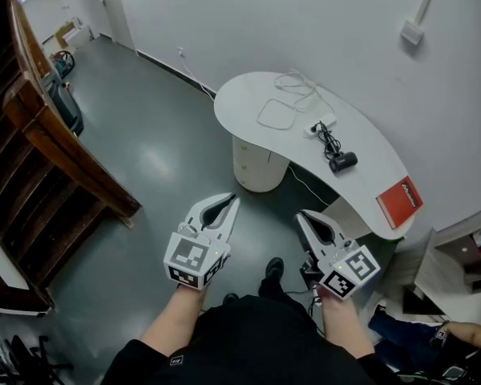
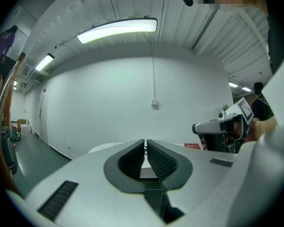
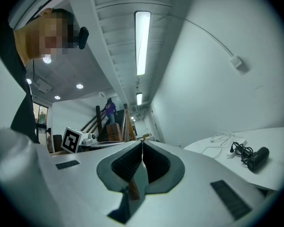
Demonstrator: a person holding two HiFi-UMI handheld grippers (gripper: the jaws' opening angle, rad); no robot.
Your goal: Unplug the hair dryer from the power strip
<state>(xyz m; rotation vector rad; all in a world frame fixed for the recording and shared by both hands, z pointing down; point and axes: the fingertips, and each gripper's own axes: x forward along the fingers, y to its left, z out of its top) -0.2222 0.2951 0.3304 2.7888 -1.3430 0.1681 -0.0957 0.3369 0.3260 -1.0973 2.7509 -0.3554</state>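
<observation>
Head view, hair dryer (image 1: 343,162) beside power strip (image 1: 322,125), red book (image 1: 399,201) apart

The table (image 1: 242,103) stands against the wall (image 1: 305,22). On the table, near its middle, lies the power strip (image 1: 322,124), with a loop of cable (image 1: 276,115) beside it toward the table's left end. The hair dryer (image 1: 343,162) lies on the table near the strip, toward the right end, with its cord (image 1: 329,141) between them. A book (image 1: 399,201) sits at the table's right end. A pedestal (image 1: 256,167) stands under its left end. The left gripper (image 1: 233,200) and right gripper (image 1: 301,215) are side by side before the table, well apart from it.
</observation>
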